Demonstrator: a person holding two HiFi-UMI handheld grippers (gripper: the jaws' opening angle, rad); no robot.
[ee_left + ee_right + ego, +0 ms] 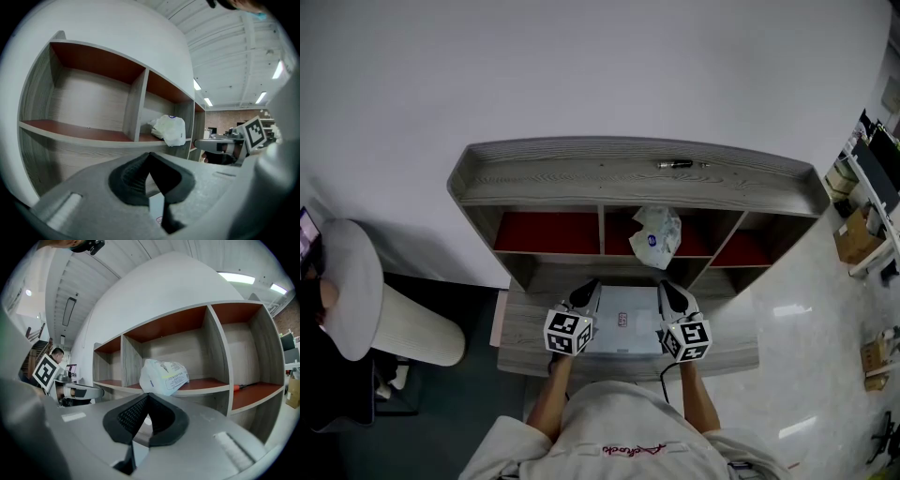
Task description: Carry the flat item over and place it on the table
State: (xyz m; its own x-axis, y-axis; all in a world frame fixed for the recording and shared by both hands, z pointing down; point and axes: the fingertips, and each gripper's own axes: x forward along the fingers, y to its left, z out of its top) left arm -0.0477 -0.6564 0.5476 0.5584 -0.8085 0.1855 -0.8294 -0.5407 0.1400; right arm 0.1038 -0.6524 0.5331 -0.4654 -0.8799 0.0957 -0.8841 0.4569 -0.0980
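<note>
Wooden shelf [581, 178] — white bag [656, 236] in its middle compartment.

There is one grey wooden shelf [581, 178]. It has three red-floored cubbyholes [546, 232]. There is one white crinkly plastic bag [656, 236] and one flat grey box [623, 323]. There are two grippers: the left hand-held gripper [586, 298] and the right hand-held gripper [672, 298]. There is one small dark stick [675, 164], maybe a pen. There is one little orange-handled tool [240, 387] and one grey wooden desk [525, 330].
</note>
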